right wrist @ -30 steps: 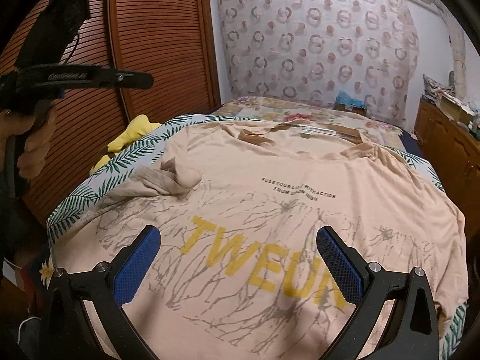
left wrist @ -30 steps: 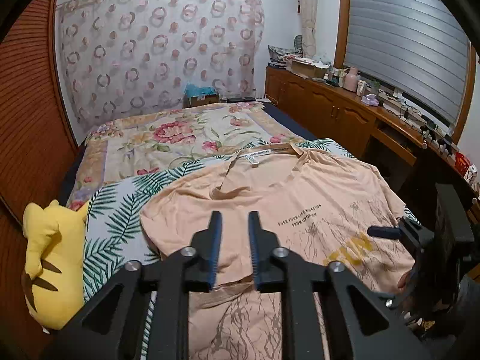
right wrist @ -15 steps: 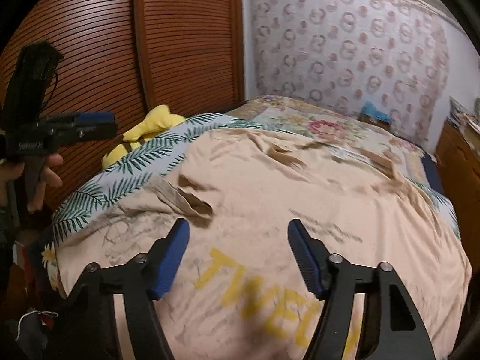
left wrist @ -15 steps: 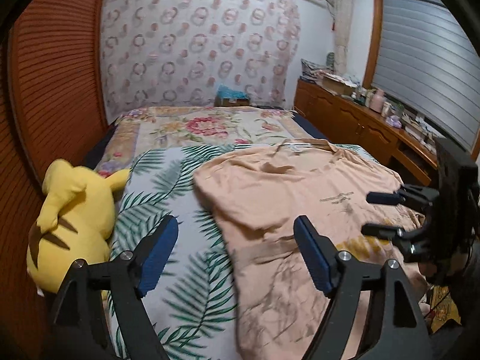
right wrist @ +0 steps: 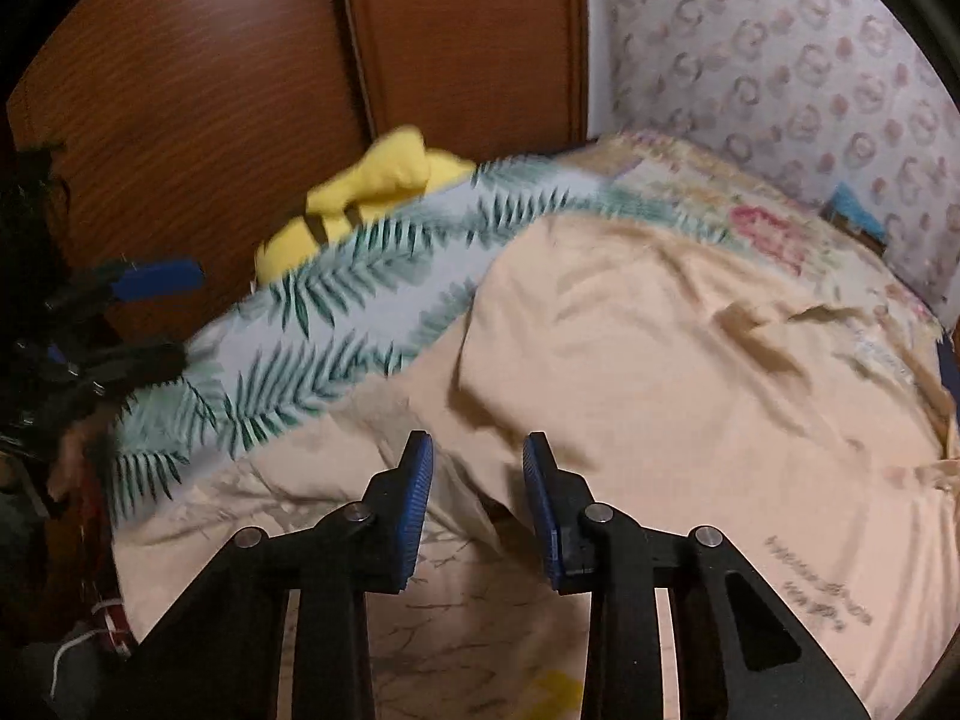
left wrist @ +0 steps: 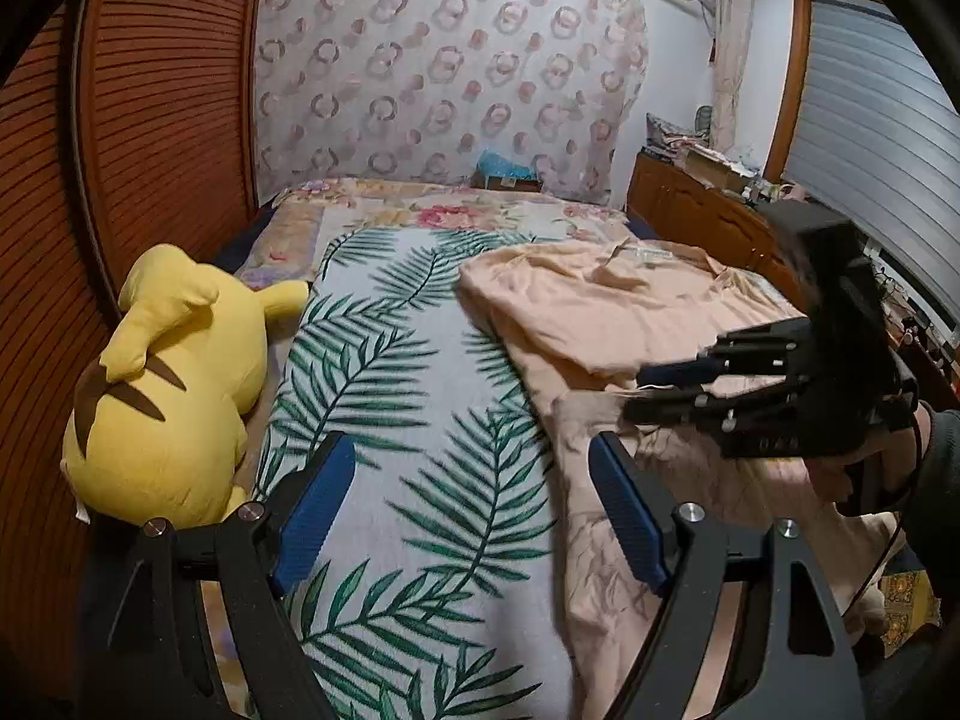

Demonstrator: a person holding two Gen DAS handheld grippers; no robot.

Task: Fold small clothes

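Bed (left wrist: 420, 396) filling most of both views, spread with a white cover printed in green fern leaves, a floral quilt (left wrist: 432, 213) beyond it toward the far wall. Ring-patterned curtain (left wrist: 444, 60) across that wall; slatted wooden doors (left wrist: 150, 120) along the left side; a wooden sideboard (left wrist: 696, 210) with clutter on top under a shuttered window at right.

Peach T-shirt (left wrist: 576, 312) lying on the right half of the bed, collar toward the far end, left side folded in over the body so the fern cover lies bare beside it; printed hem end nearest the cameras, wrinkled. In the right wrist view, same T-shirt (right wrist: 690, 360) under the claw, a raised fold running across it.

Yellow plush toy (left wrist: 162, 384) with brown stripes, lying on the bed's left edge against the doors, well apart from the shirt.

Left claw (left wrist: 474, 510) spread wide, nothing between its blue pads, over the bare fern cover, its right finger at the shirt's folded edge.

Right claw (right wrist: 477, 504), seen also from the left wrist view (left wrist: 636, 390), jaws closing, pads not yet met, above the folded edge of the shirt; cloth showing in the gap, contact with the pads not clear through the blur. Part of a hand (left wrist: 840, 468) in a dark sleeve behind that claw's body.
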